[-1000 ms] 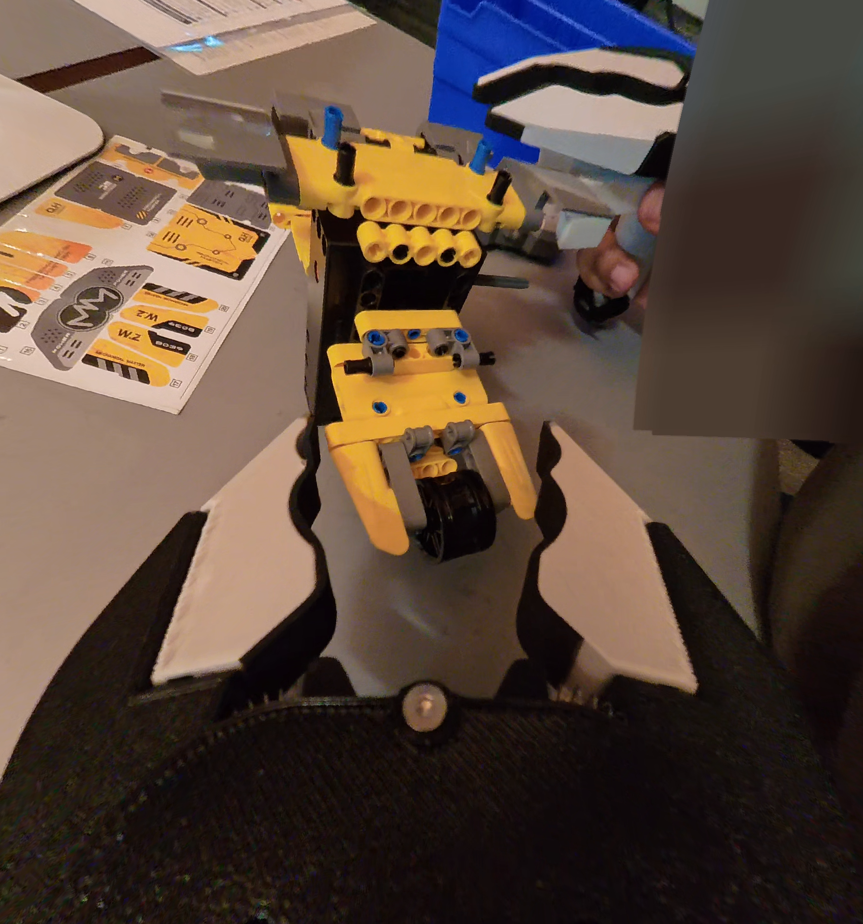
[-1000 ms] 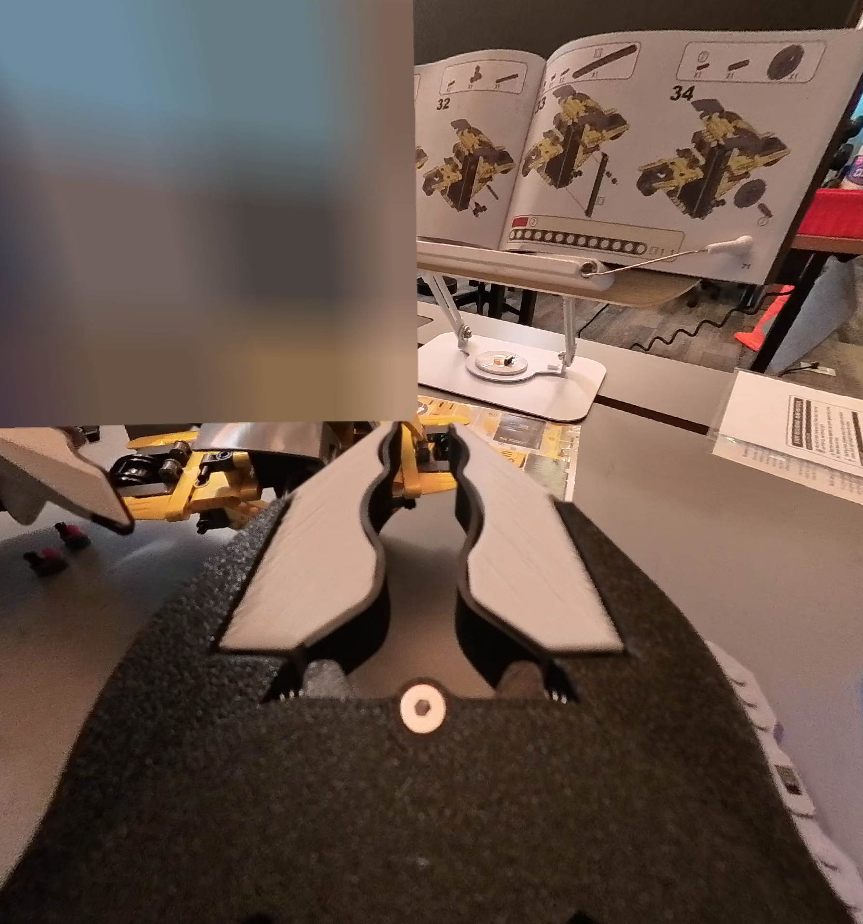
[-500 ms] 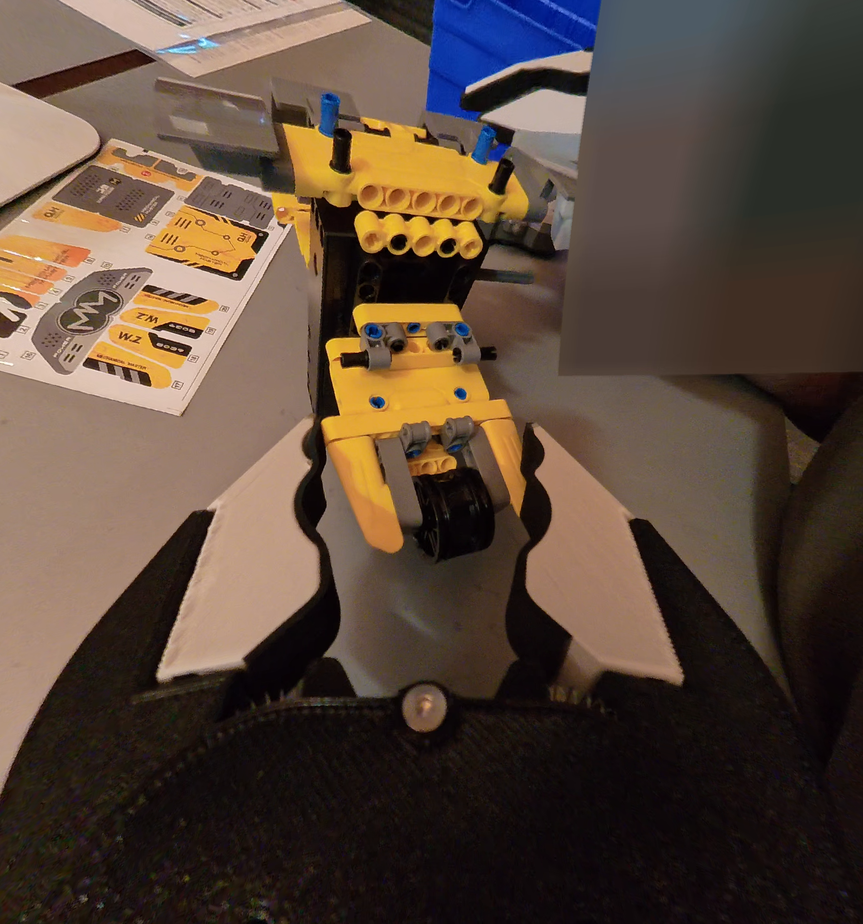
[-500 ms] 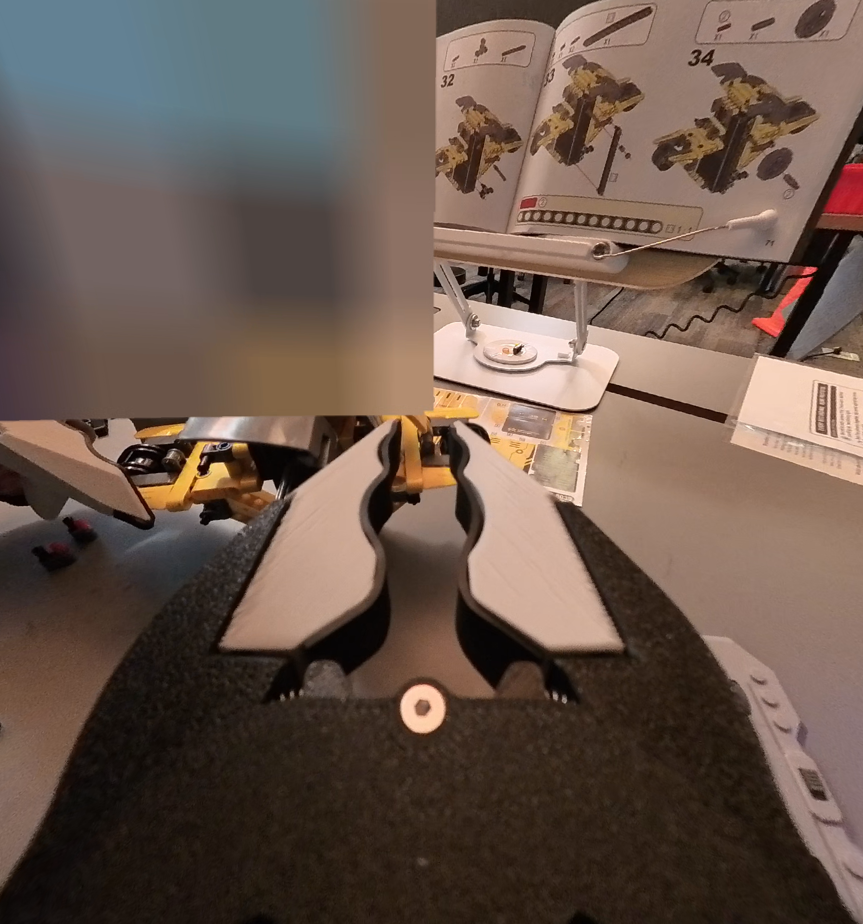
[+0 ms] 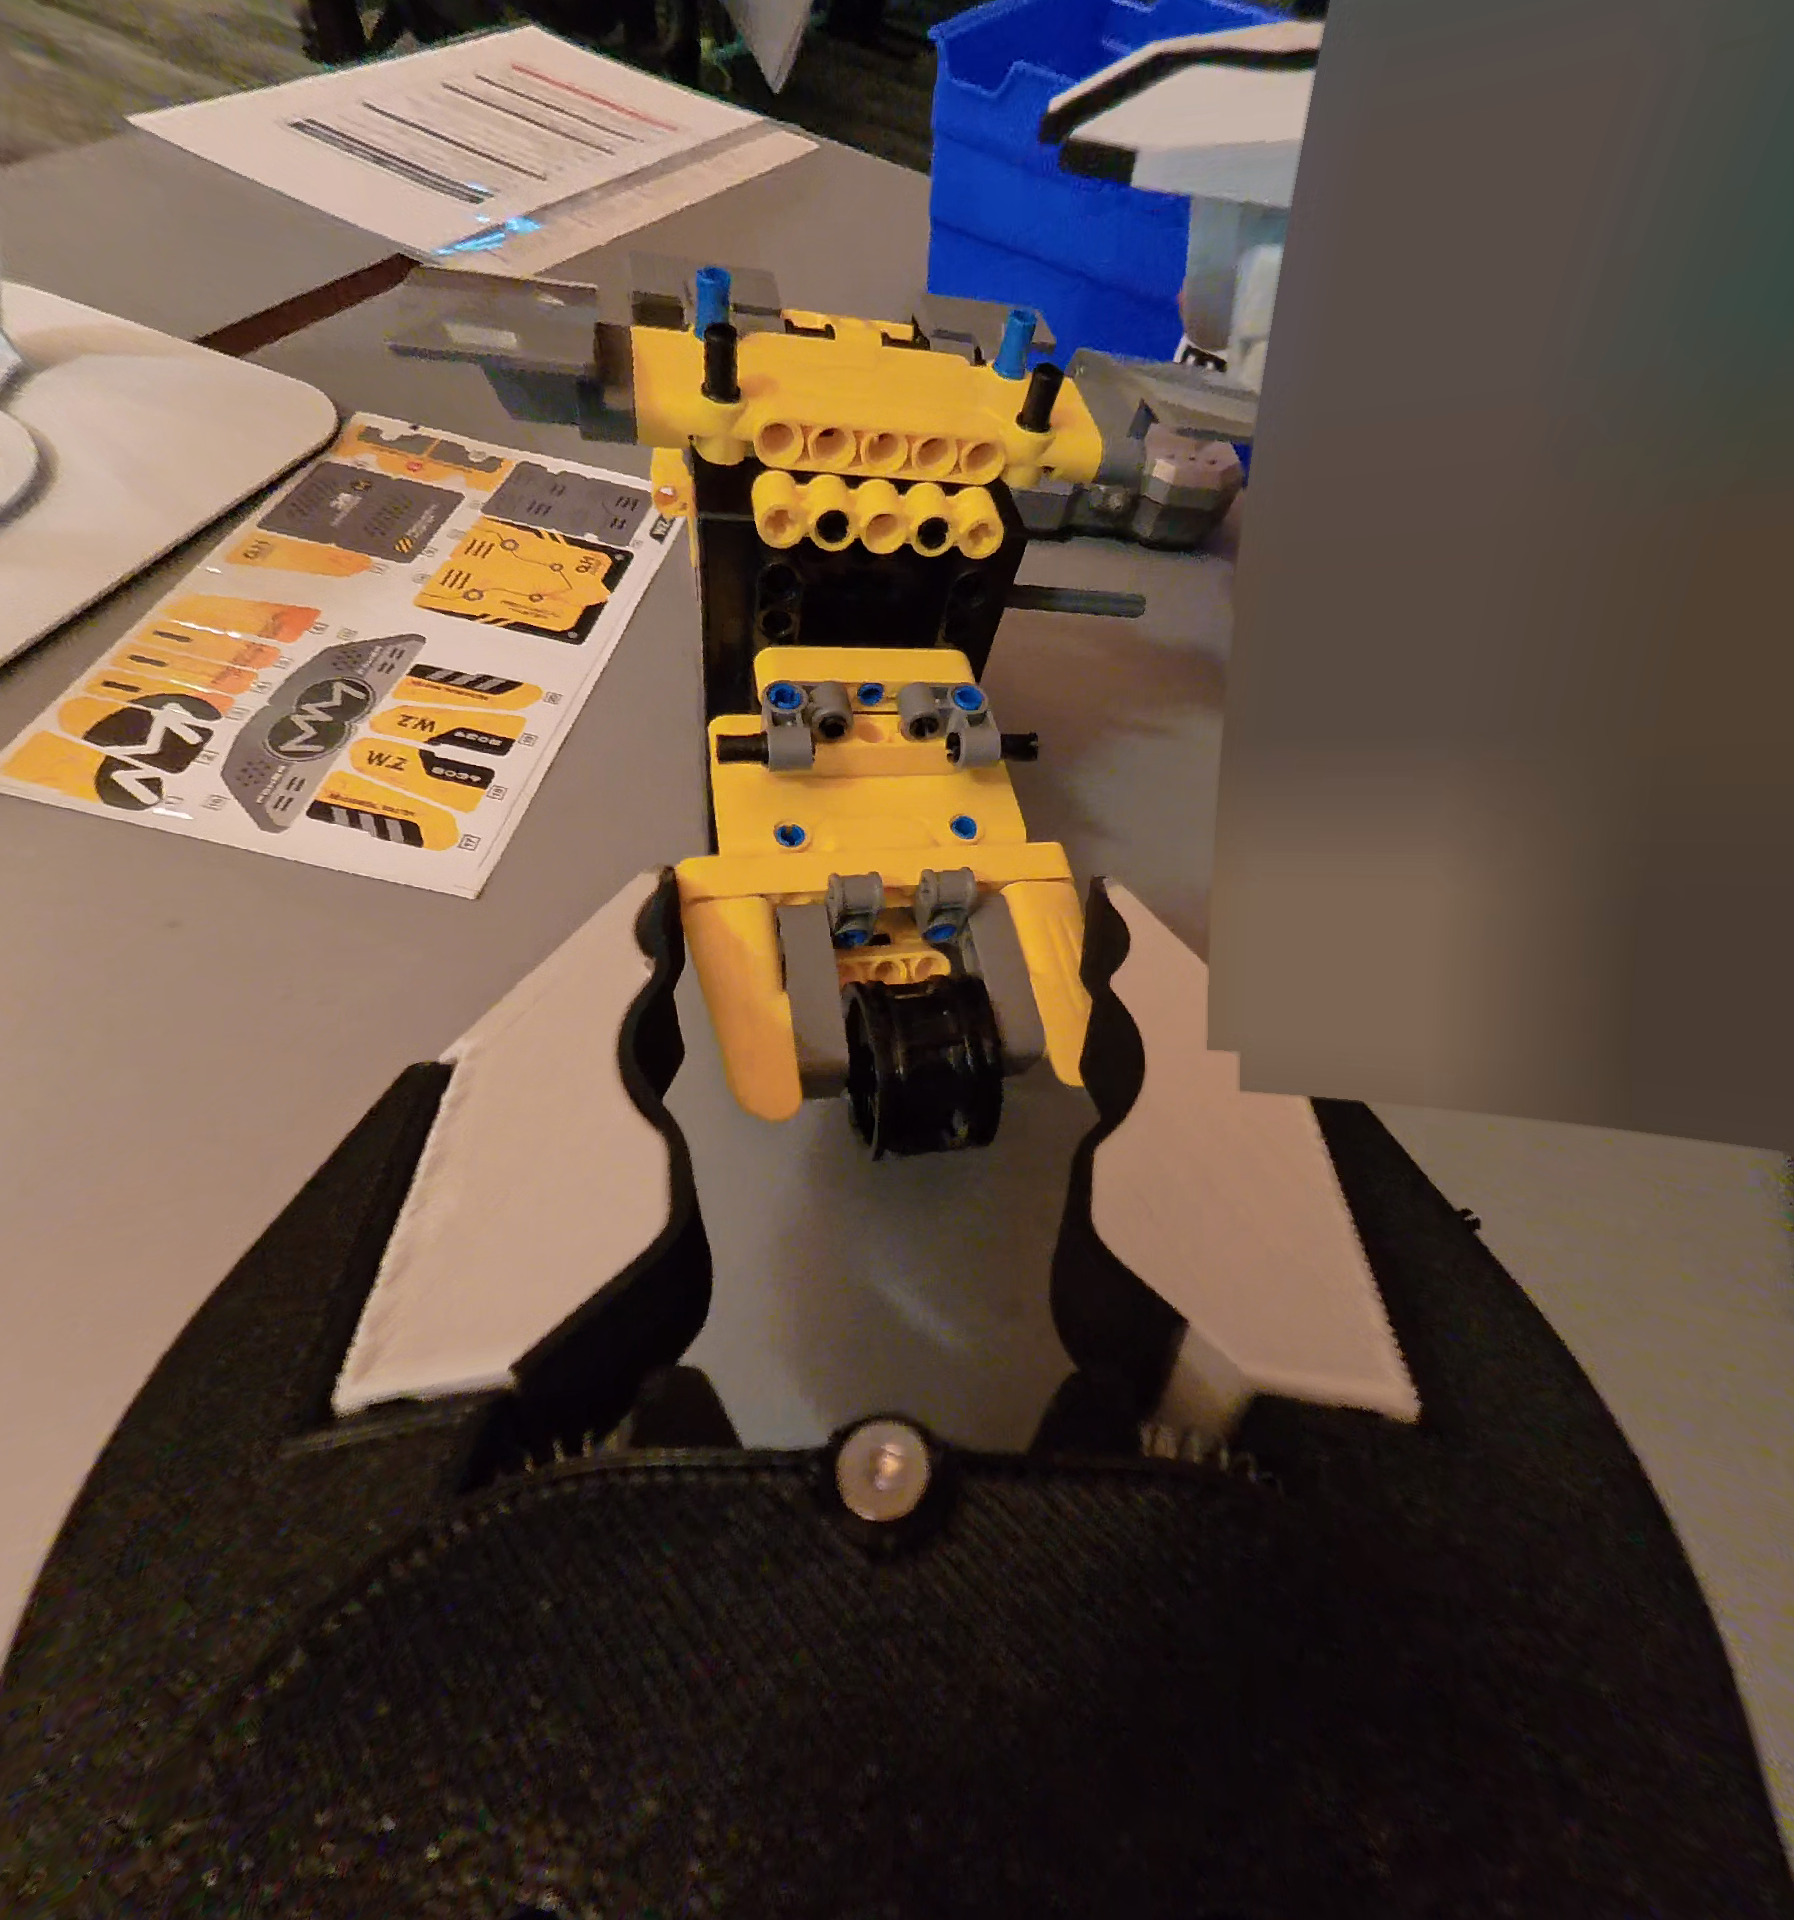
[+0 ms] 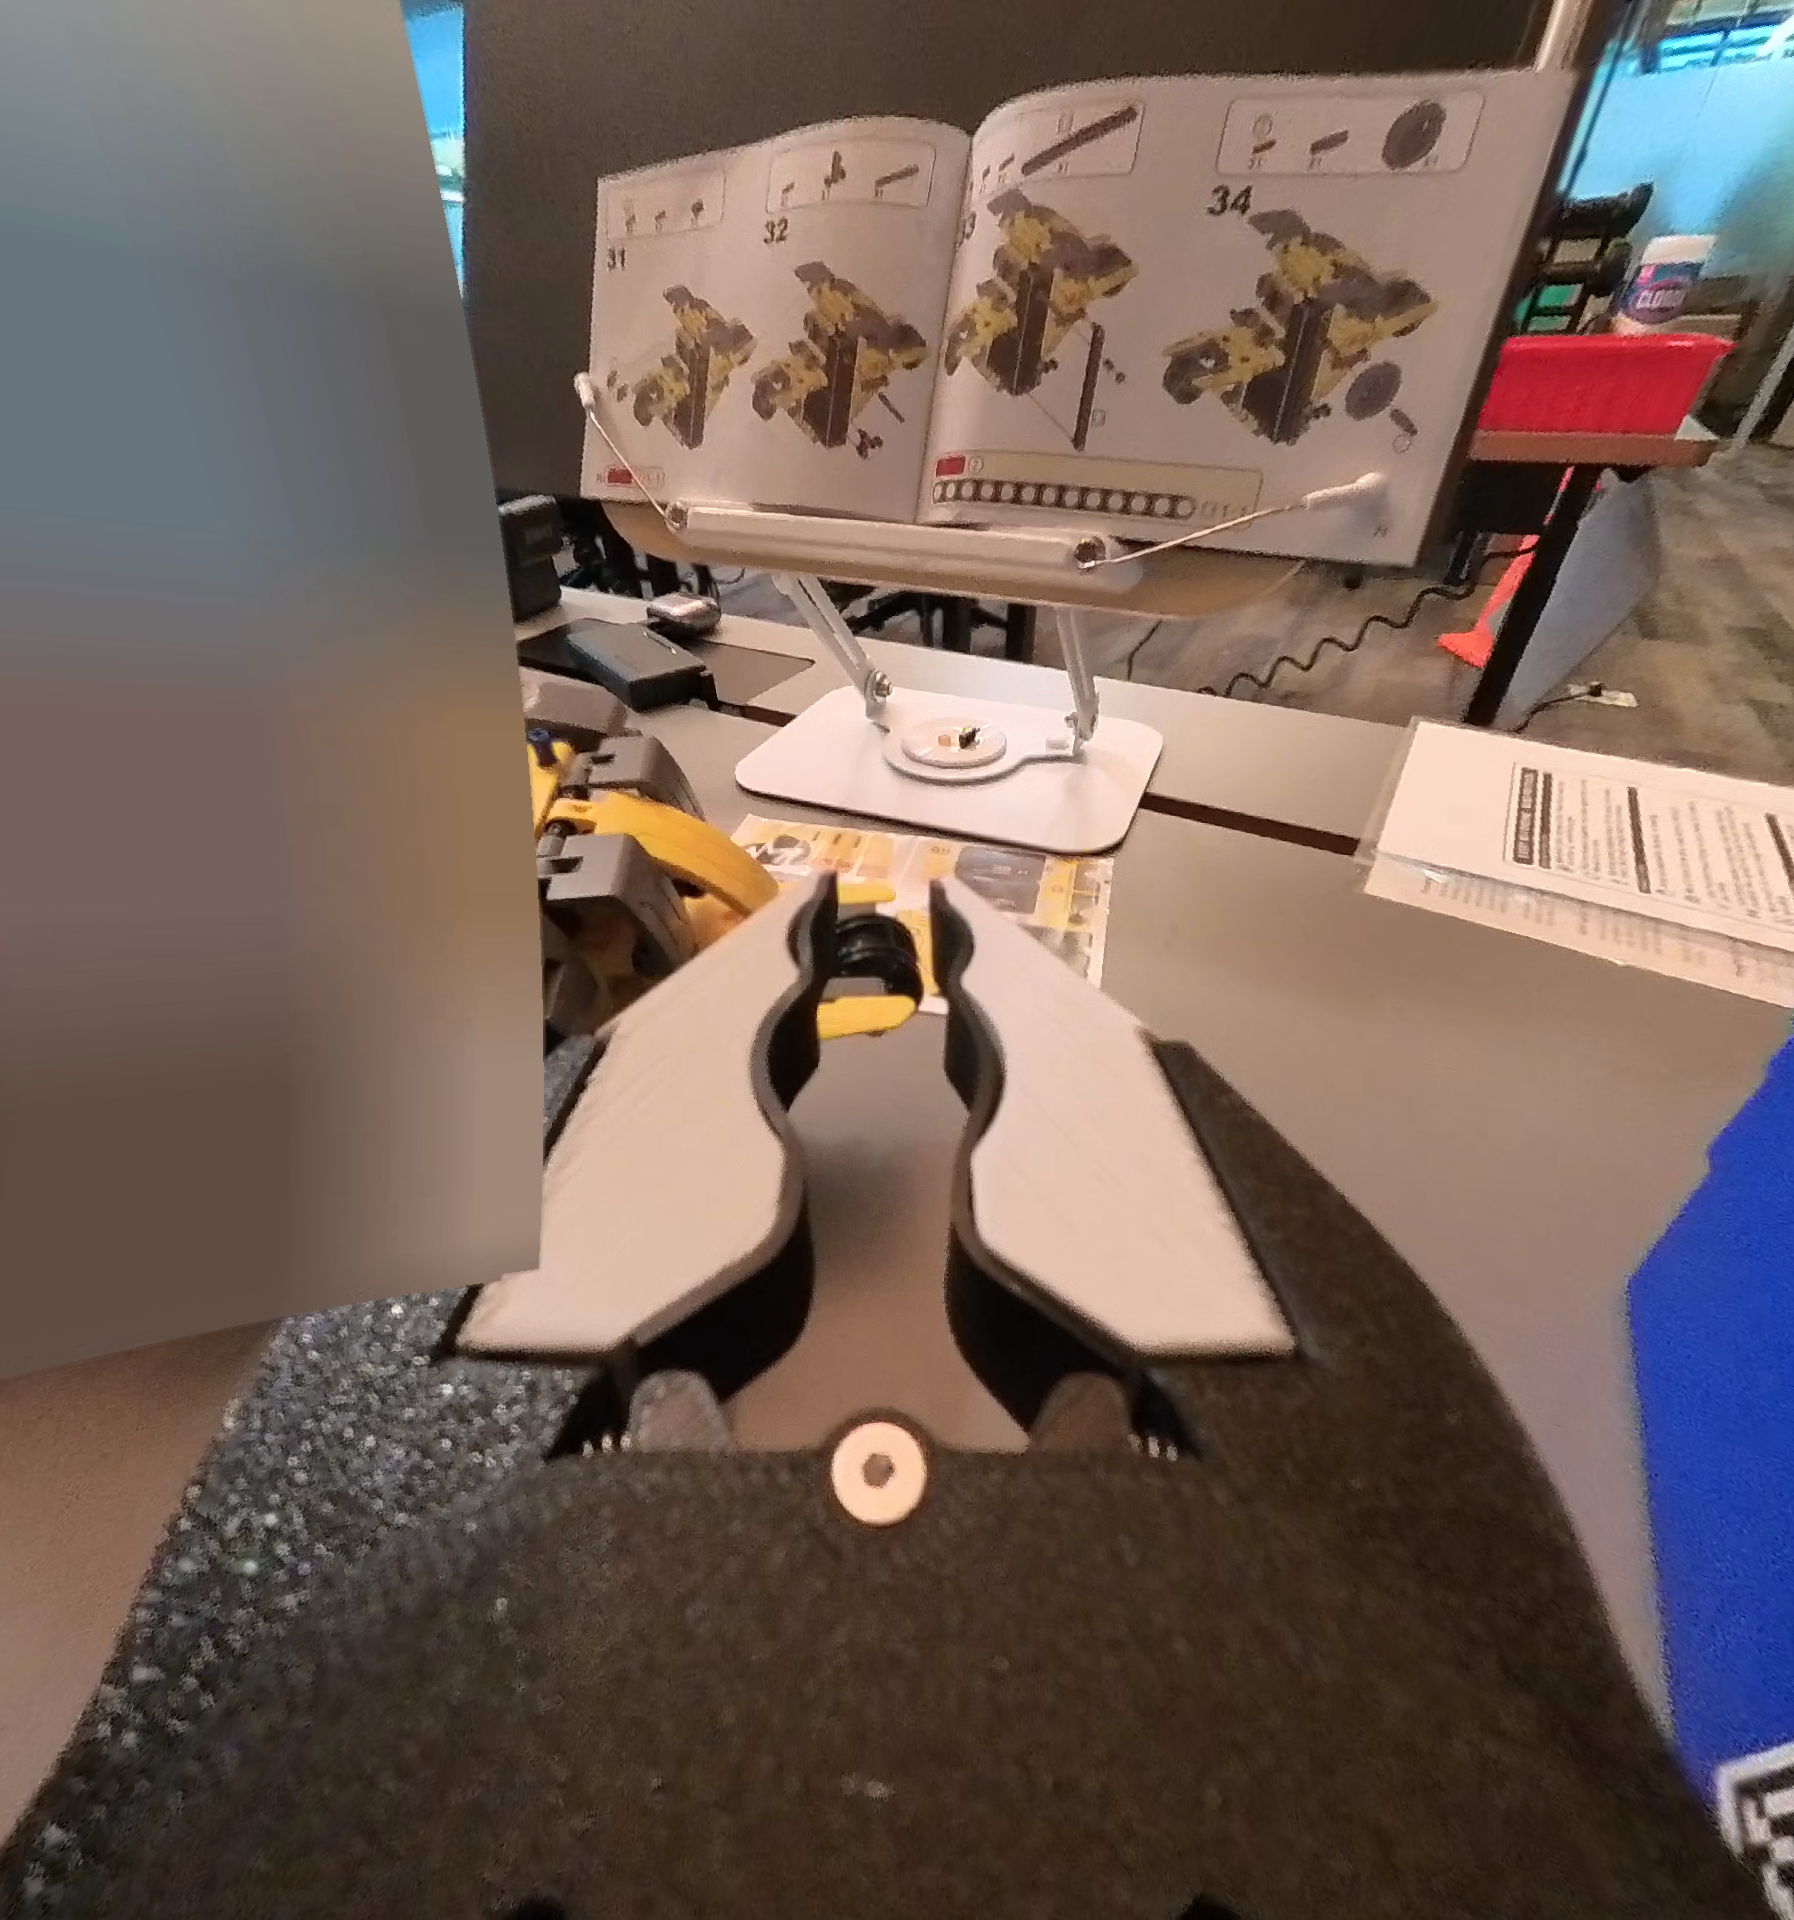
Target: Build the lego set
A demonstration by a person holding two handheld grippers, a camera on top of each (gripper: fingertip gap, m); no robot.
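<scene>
A yellow and black brick-built vehicle model (image 5: 872,769) stands on the grey table (image 5: 145,1039), its front end with a black wheel (image 5: 919,1070) pointing at me. My left gripper (image 5: 880,894) is shut on the yellow front end, one fingertip on each side. My right gripper (image 6: 882,894) has its jaws nearly together with a narrow gap. The model's black wheel (image 6: 872,951) and a yellow part show in that gap; I cannot tell if they touch. The right gripper also shows at the top right of the left wrist view (image 5: 1184,114), beyond the model. The model's rear (image 6: 644,821) lies left of the right gripper.
A sticker sheet (image 5: 332,665) lies left of the model. A blue bin (image 5: 1038,208) stands behind it and shows close on the right (image 6: 1766,1403). An open instruction booklet (image 6: 1080,312) sits on a white stand (image 6: 955,769). A printed sheet (image 6: 1651,852) lies at the back. The left gripper's tips are roughly 15 cm from the right gripper's.
My left gripper's jaws have closed in onto the model's yellow front end. My right gripper has swung right, so the stand and blue bin show more; its gap is unchanged.
</scene>
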